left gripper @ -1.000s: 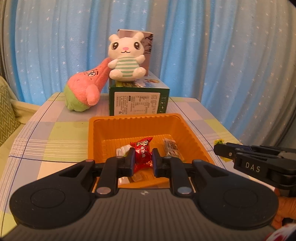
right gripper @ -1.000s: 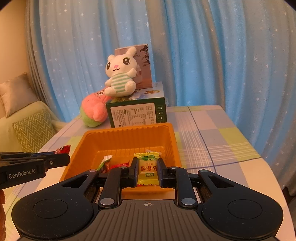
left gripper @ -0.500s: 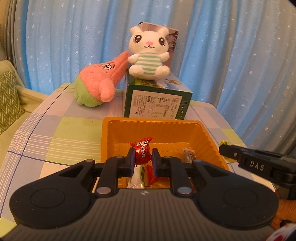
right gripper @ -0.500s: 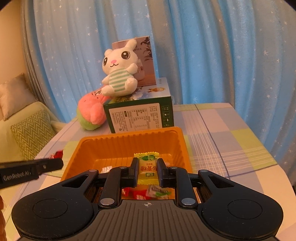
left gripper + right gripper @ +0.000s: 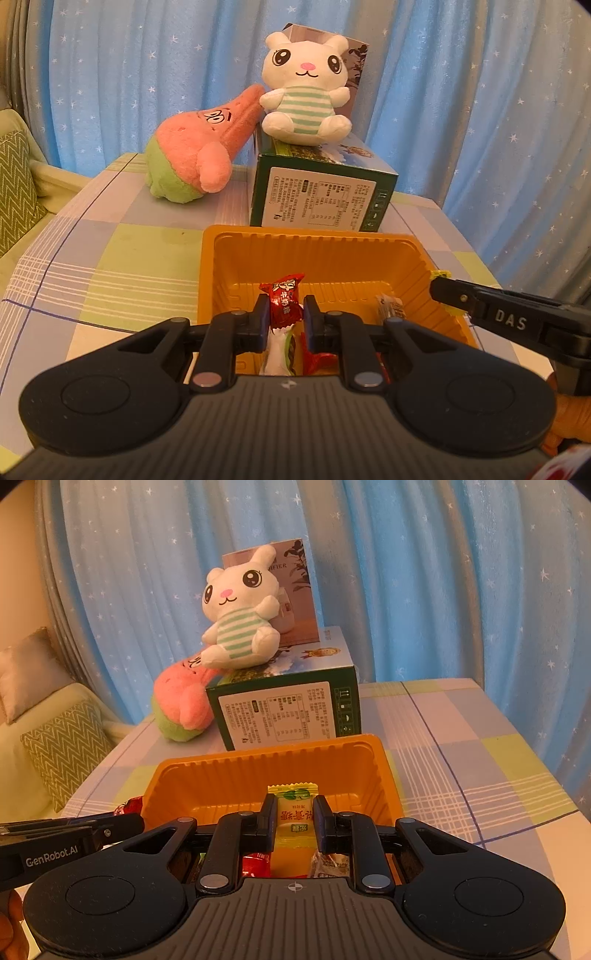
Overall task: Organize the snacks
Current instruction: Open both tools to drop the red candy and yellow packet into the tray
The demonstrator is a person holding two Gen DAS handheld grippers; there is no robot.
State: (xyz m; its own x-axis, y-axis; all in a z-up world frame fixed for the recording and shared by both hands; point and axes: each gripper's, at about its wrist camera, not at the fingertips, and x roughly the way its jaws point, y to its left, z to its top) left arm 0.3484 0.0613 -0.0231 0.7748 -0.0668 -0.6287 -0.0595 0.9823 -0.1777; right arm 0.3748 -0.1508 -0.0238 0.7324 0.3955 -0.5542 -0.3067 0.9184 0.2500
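Red candy pinched in left tool, yellow candy in right tool, both above orange tray.

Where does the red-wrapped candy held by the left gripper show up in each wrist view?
Left wrist view: red candy at lower centre, pinched between the left gripper fingers, over the orange tray.
Right wrist view: only its red tip shows, lower left, beside the tray.
Shared landmark: white plush rabbit on the green box.
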